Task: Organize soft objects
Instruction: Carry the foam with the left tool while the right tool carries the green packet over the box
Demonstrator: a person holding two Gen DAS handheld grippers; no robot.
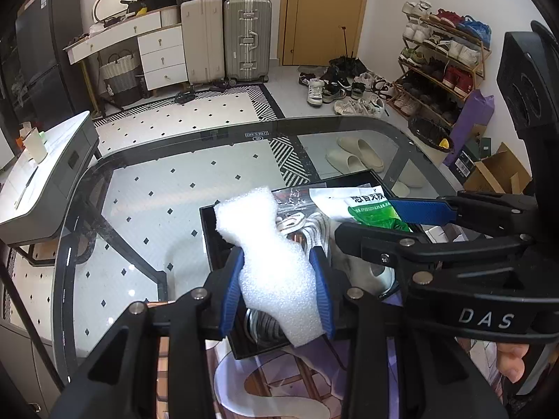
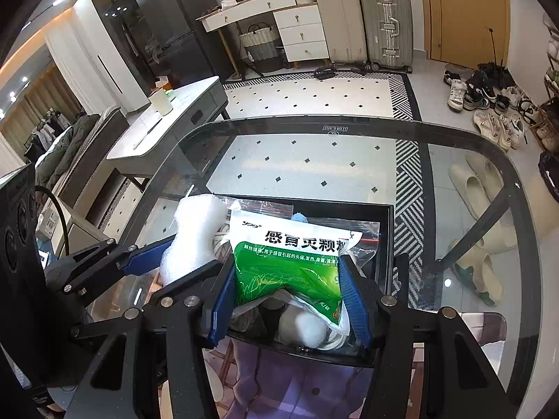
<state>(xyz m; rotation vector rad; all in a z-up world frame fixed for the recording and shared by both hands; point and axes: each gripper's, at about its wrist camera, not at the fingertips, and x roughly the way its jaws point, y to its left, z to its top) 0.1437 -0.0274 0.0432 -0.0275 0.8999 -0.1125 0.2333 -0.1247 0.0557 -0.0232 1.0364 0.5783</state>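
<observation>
My left gripper (image 1: 277, 288) is shut on a white foam piece (image 1: 269, 244) and holds it over a black box (image 1: 209, 230) on the glass table. My right gripper (image 2: 288, 289) is shut on a green and white medicine bag (image 2: 290, 262), also over the box (image 2: 382, 244). In the left wrist view the right gripper (image 1: 370, 220) comes in from the right with the bag (image 1: 353, 204). In the right wrist view the left gripper (image 2: 181, 262) holds the foam (image 2: 195, 234) to the left. Grey-white soft items (image 1: 353, 262) and clear plastic bags (image 2: 265, 207) lie in the box.
The glass table (image 1: 146, 188) has a dark rounded rim. A grey side table (image 1: 45, 174) with a white cup stands to the left. Slippers (image 2: 475, 195) show on the floor under the glass. Suitcases, a dresser and a shoe rack stand at the back.
</observation>
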